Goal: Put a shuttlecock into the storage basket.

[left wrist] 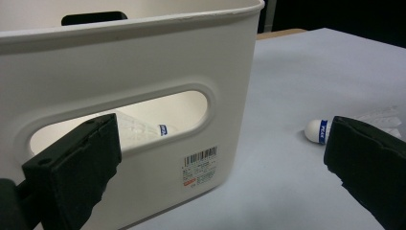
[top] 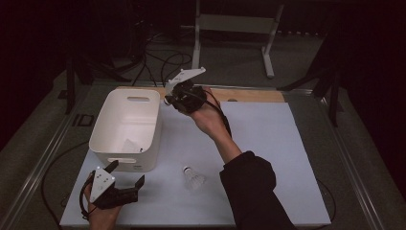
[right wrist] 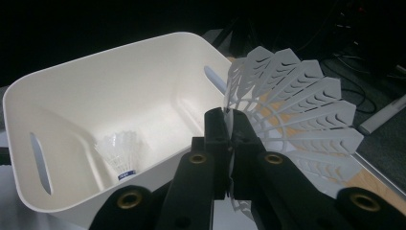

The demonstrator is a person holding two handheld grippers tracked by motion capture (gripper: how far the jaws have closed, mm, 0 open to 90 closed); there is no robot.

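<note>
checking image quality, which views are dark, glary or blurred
High view: dim, black surroundings, bin brightest. Left gripper view: bin wall bright and near-washed, jaws soft up close. Right gripper view: dark background, held shuttlecock sharp, bin interior slightly glary.

metal stand [top: 234, 28], black cables [top: 165, 64] on floor.

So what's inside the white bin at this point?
One shuttlecock lies in the white bin, near the wall with the handle slot, cork down toward the floor. The bin's near wall hides the floor right behind it, so anything there can't be told.
</note>
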